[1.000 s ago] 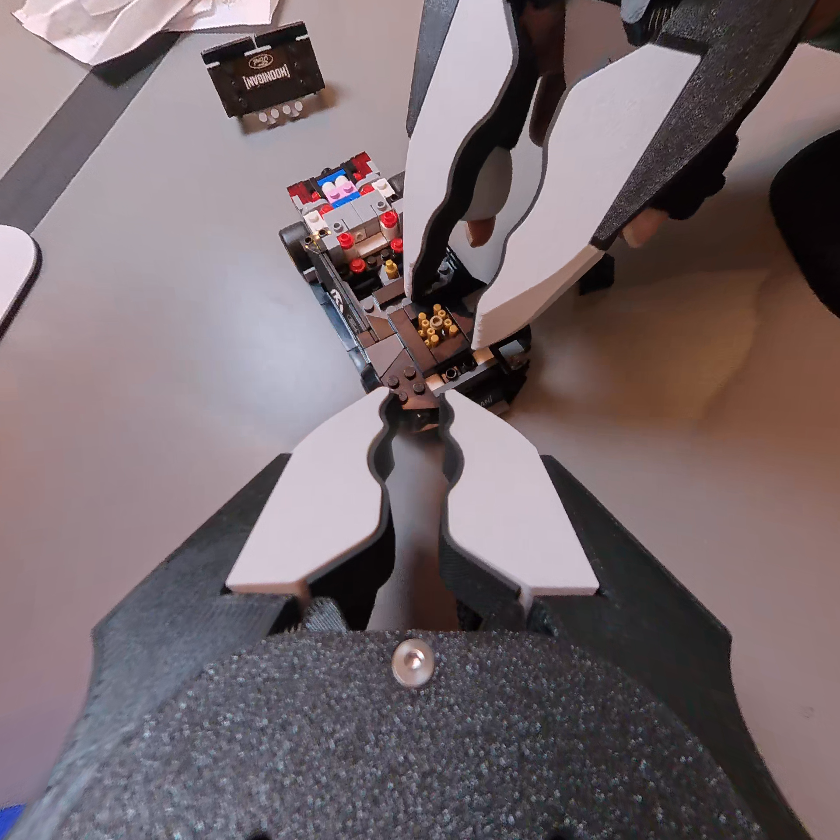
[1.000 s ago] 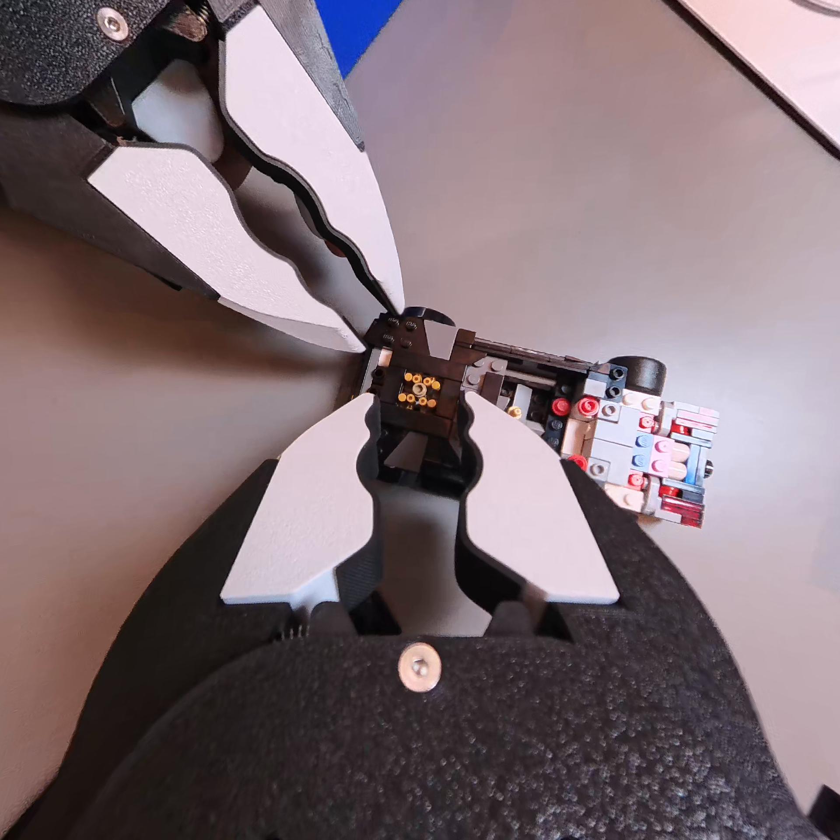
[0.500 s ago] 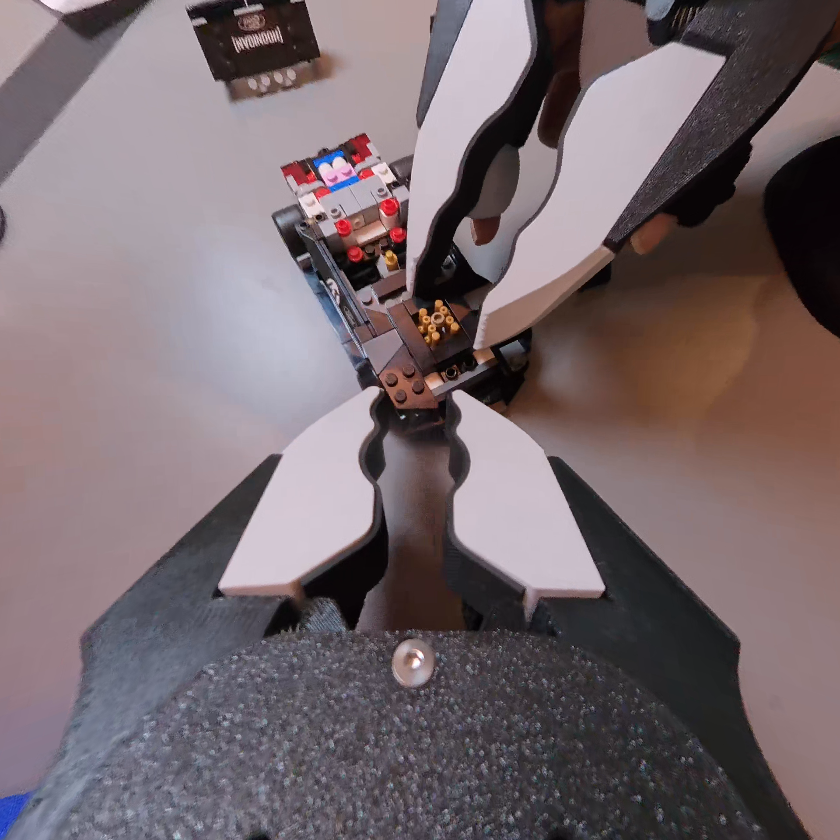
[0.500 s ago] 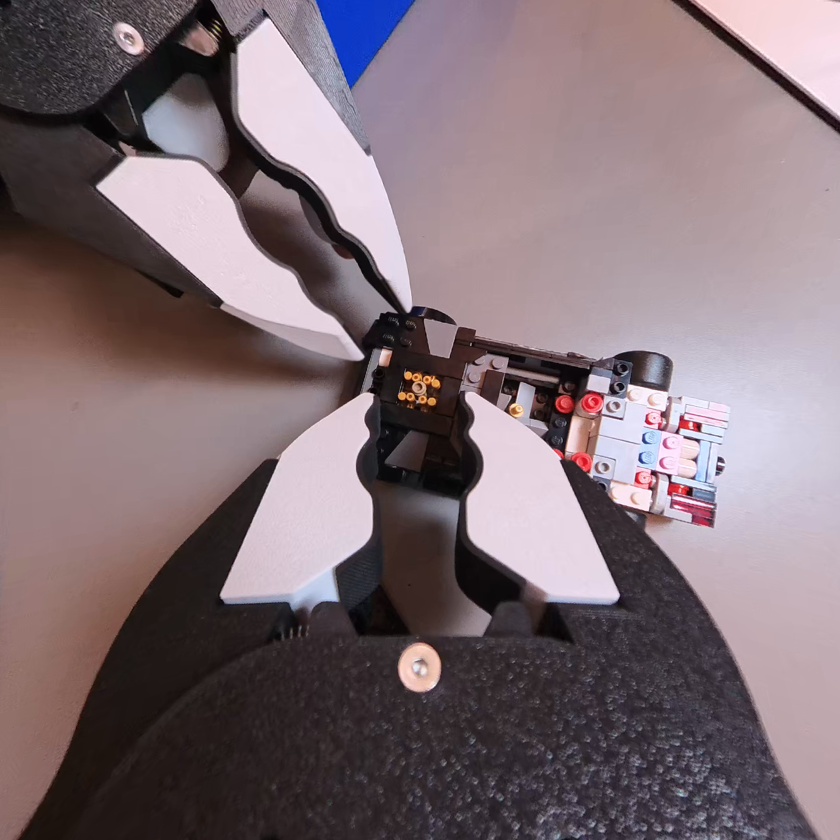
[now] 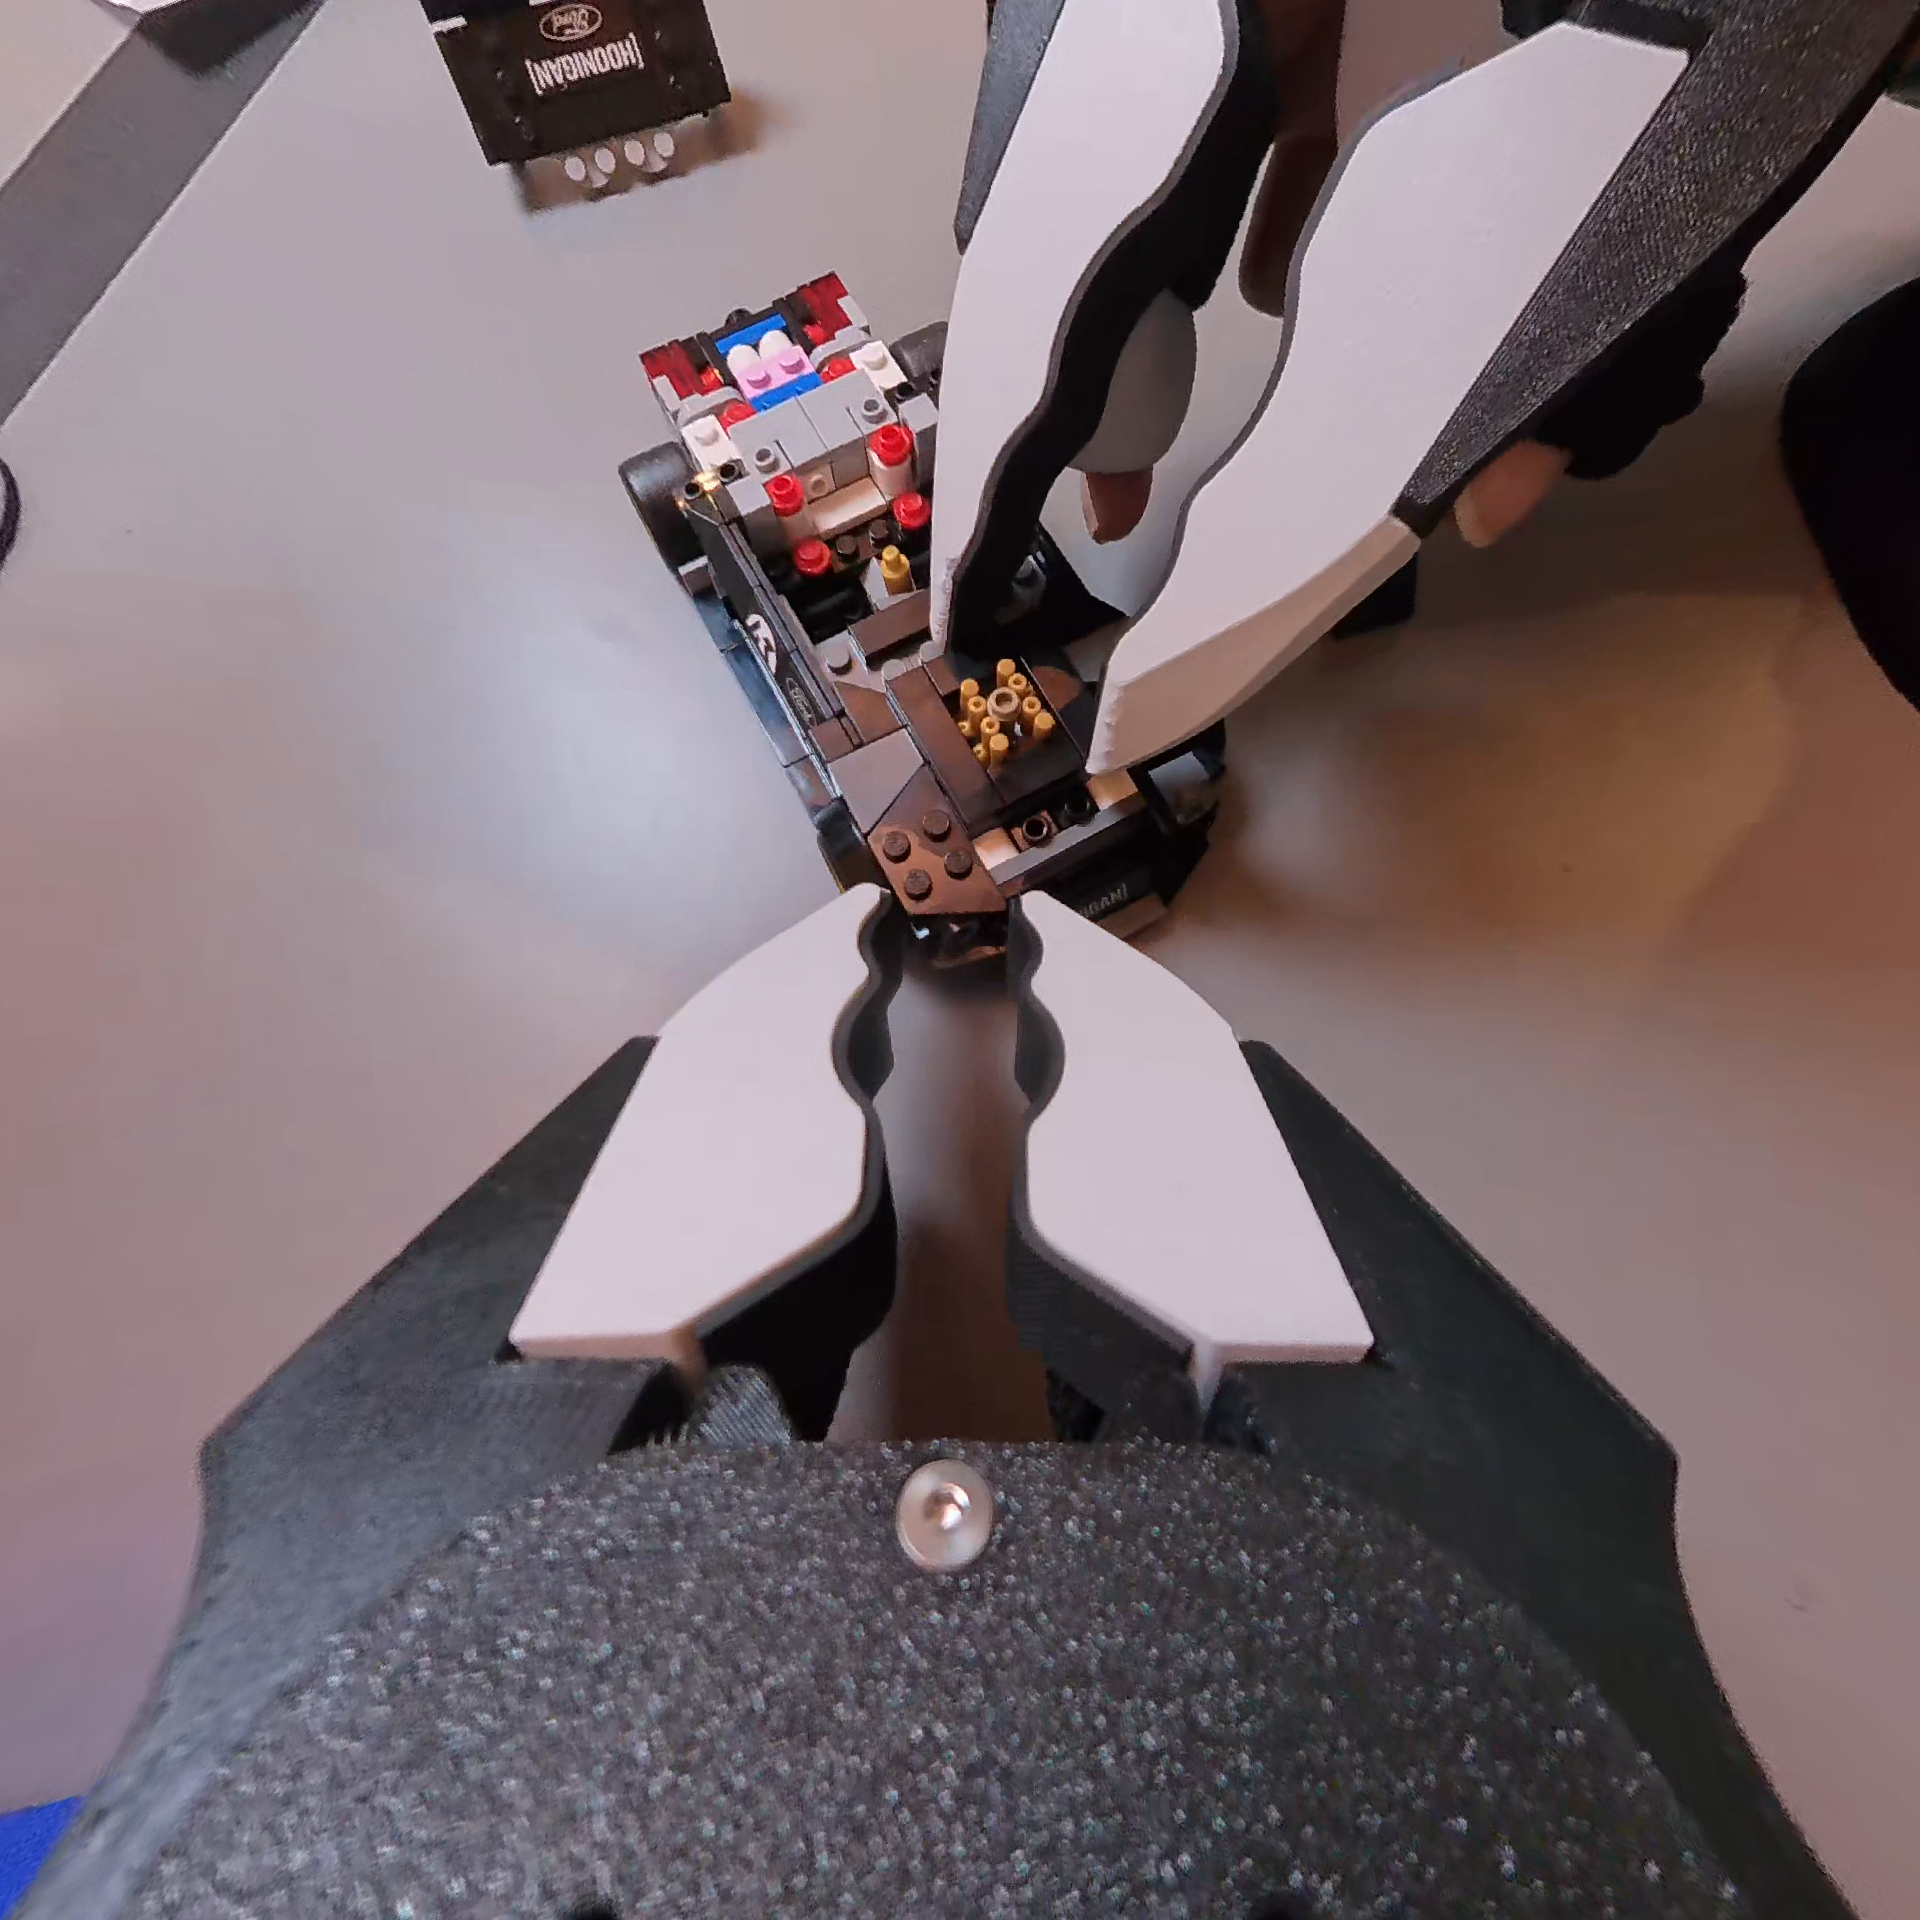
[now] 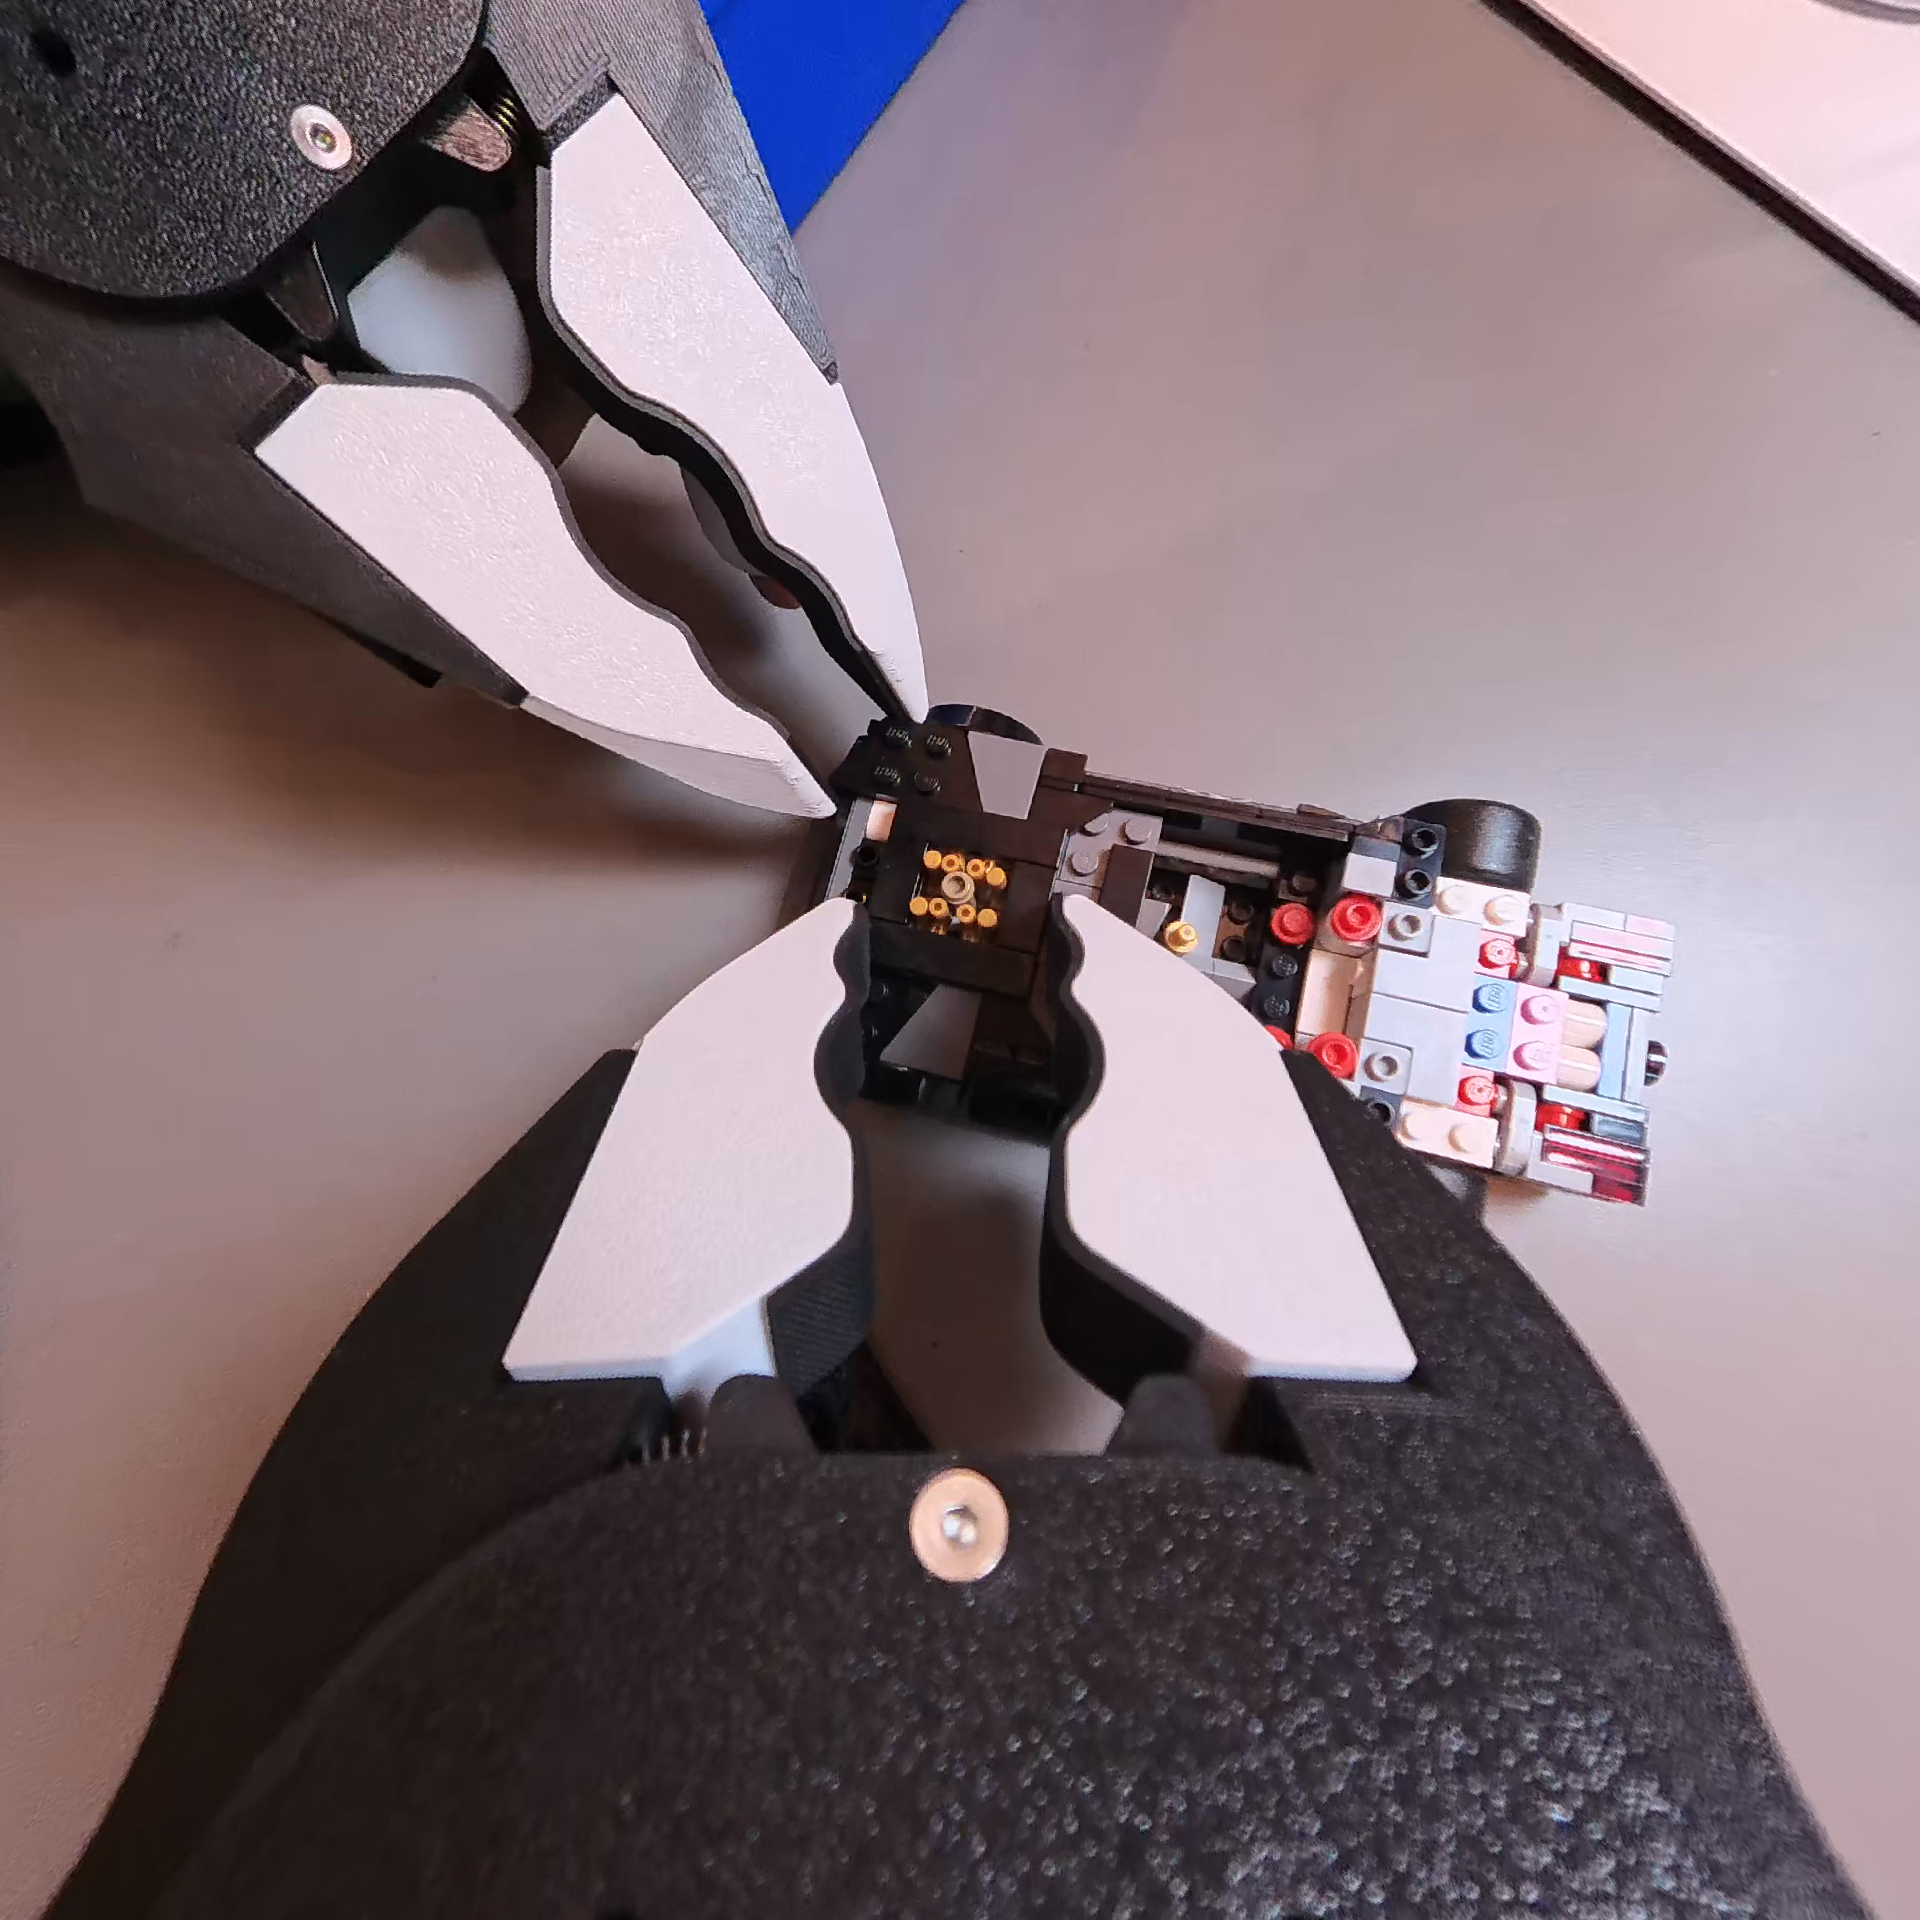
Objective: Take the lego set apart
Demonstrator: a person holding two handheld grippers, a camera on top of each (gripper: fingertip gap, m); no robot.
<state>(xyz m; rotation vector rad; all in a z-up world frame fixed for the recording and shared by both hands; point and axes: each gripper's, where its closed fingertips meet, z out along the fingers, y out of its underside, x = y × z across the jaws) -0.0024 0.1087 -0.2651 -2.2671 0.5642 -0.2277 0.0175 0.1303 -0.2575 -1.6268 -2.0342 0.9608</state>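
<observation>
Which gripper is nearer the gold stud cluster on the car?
Right. The right gripper straddles the black block bearing the gold studs, fingers either side. The left gripper sits at the car's front corner, on the studded black plate, farther off.

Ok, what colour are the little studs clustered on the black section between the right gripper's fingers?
Gold studs ringing a grey centre; the right wrist view shows them best.

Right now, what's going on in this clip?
A person is taking a lego car apart on a grey table with two handheld tongs. The left tongs pinch a small black studded plate at the car's near end. The right tongs straddle the dark block with gold studs. A black roof piece already lies apart.
</observation>
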